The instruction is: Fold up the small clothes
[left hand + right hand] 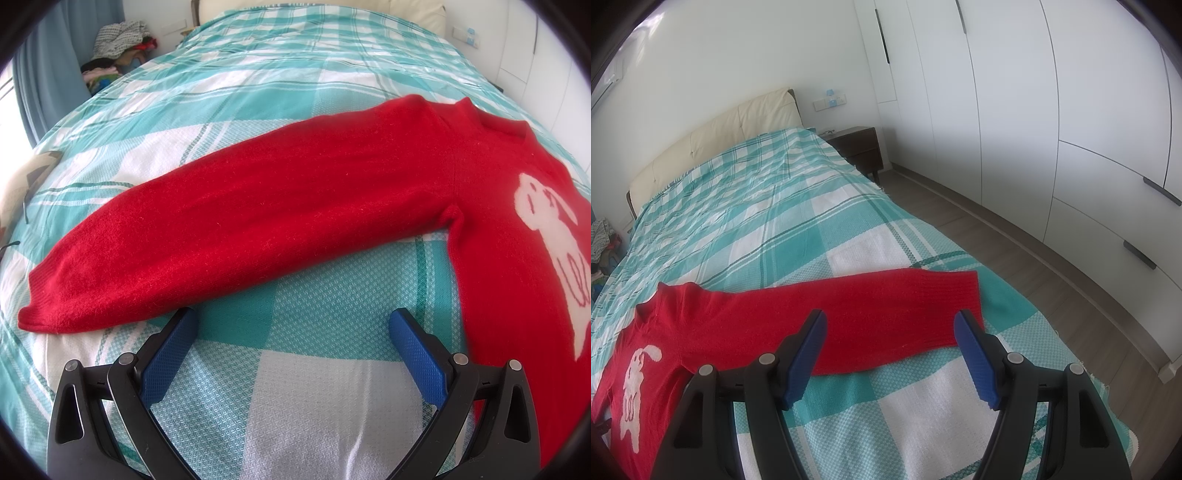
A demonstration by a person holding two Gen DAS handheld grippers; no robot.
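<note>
A small red sweater (332, 206) with a white rabbit design (546, 236) lies flat on the bed, sleeves spread out. In the left wrist view its left sleeve runs to a cuff (40, 299) at the left. My left gripper (293, 319) is open and empty, just below that sleeve, over the bedspread. In the right wrist view the sweater (738, 317) shows its right sleeve ending in a ribbed cuff (960, 295). My right gripper (890, 321) is open and empty, its fingertips over the sleeve near the cuff.
The bed carries a teal and white plaid bedspread (775, 206) and a cream headboard (720, 129). A pile of clothes (118, 40) sits beyond the bed's far left. A dark nightstand (860, 146), white wardrobes (1034, 110) and wood floor (1015, 236) lie to the right.
</note>
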